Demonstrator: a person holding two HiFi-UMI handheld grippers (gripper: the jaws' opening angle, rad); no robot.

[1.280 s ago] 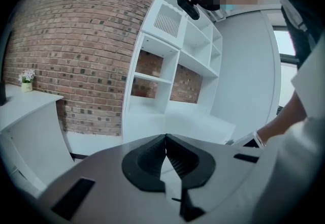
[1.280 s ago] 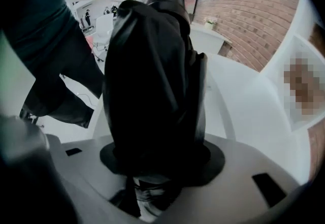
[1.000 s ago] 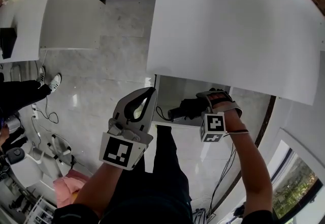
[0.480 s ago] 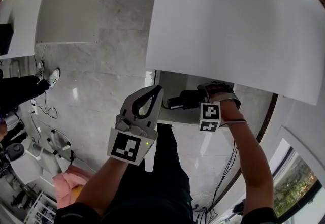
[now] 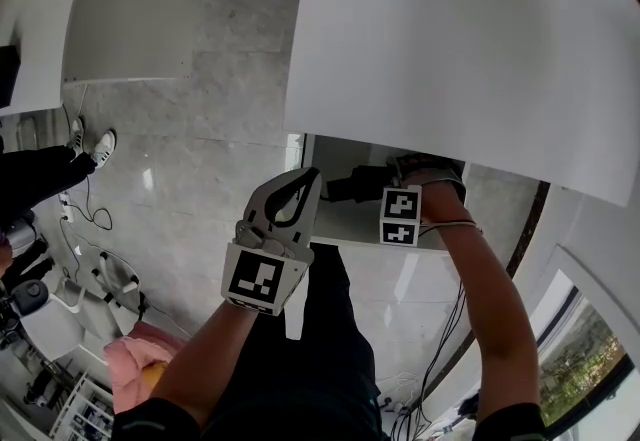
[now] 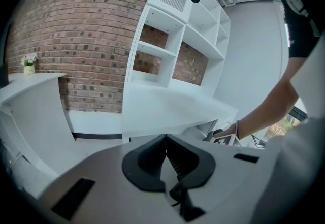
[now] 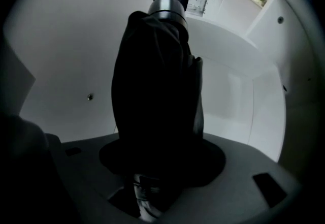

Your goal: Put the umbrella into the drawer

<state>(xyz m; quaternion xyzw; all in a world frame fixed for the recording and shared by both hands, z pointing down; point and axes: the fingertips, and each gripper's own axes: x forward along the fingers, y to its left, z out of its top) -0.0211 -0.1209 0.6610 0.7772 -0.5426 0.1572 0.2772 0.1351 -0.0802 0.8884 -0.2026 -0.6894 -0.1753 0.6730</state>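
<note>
Umbrella [image 7: 152,86] going into the open drawer [image 7: 244,96], held by the right gripper [image 7: 157,164]
The folded black umbrella runs lengthwise straight out from the right gripper, whose wide-set jaws clamp its near end, metal cap toward the top of the frame, white drawer walls around it; the left gripper [image 5: 300,187], jaws together and empty, hangs just left of the drawer at frame centre
</note>
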